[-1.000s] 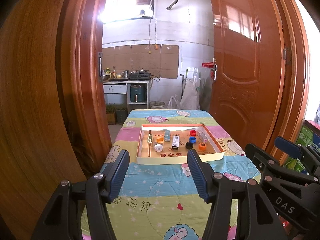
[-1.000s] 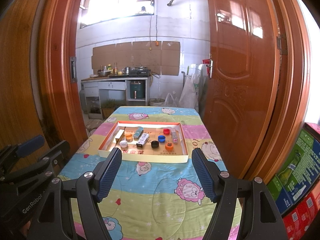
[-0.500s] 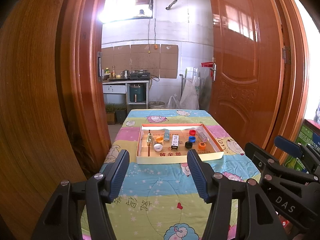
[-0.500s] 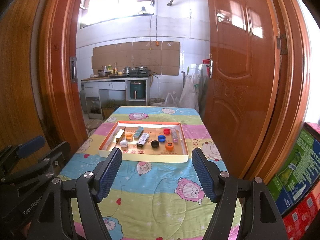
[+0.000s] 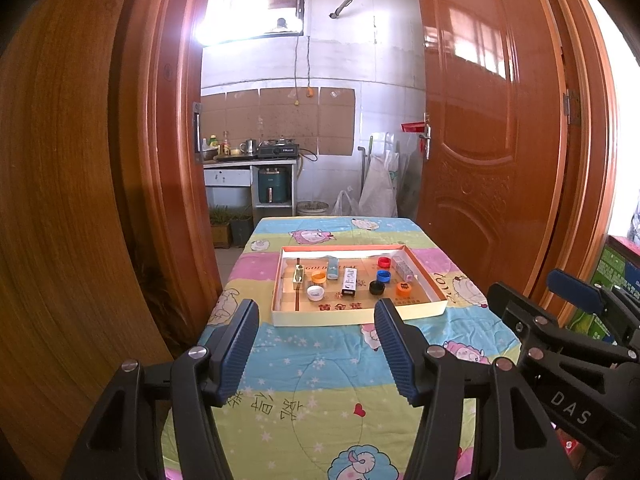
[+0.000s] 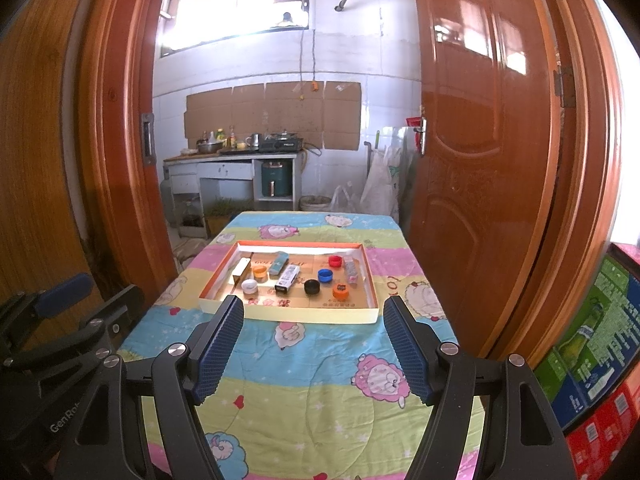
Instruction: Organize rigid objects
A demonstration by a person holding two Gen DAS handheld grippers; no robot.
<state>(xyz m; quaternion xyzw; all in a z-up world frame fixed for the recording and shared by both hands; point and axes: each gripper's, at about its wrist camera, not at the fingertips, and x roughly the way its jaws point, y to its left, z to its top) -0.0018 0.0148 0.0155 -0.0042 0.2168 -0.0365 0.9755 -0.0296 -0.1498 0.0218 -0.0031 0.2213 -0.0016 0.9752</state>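
Where two glossy wooden doors (image 5: 488, 128) open onto a tiled kitchen, a table with a cartoon-sheep cloth (image 6: 304, 380) carries a shallow cardboard tray (image 6: 296, 314) of bottle caps and small boxes. Left gripper (image 5: 316, 344) and right gripper (image 6: 314, 344) hover near it, both wide open and empty.

Table cloth (image 6: 312, 364): pastel stripes, cartoon sheep. Tray (image 6: 304, 314): cream wall, orange rim. Caps: red (image 6: 335, 261), blue (image 6: 325, 275), black (image 6: 311, 287), orange (image 6: 341, 291), white (image 6: 249, 286). Doors (image 6: 480, 160): glossy reddish-brown.
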